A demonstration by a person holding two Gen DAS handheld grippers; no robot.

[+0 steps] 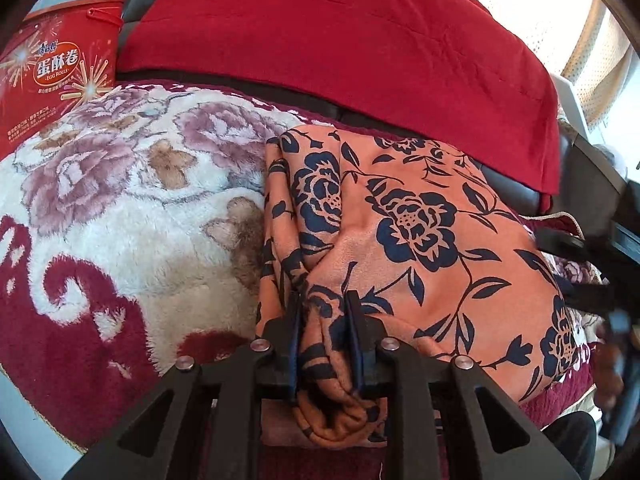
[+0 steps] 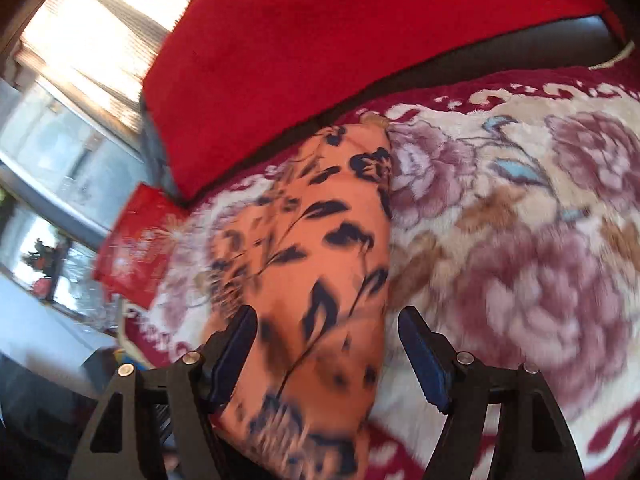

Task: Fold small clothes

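The left gripper [image 1: 324, 340] is clenched on the bunched near edge of the orange garment with navy flowers [image 1: 404, 232], which lies lengthwise away from it on the plush floral blanket [image 1: 120, 208], while the right gripper [image 2: 328, 344], jaws apart and empty, hovers above the cloth.

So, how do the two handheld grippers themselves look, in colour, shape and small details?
Both are alike. The left gripper and the right gripper are matte black, with angular arms pierced by triangular cut-outs. Round silver bolt heads sit at the pivots. The inner faces of the jaws carry dark blue pads, ribbed on the right gripper. No cables, markings or sleeves show.
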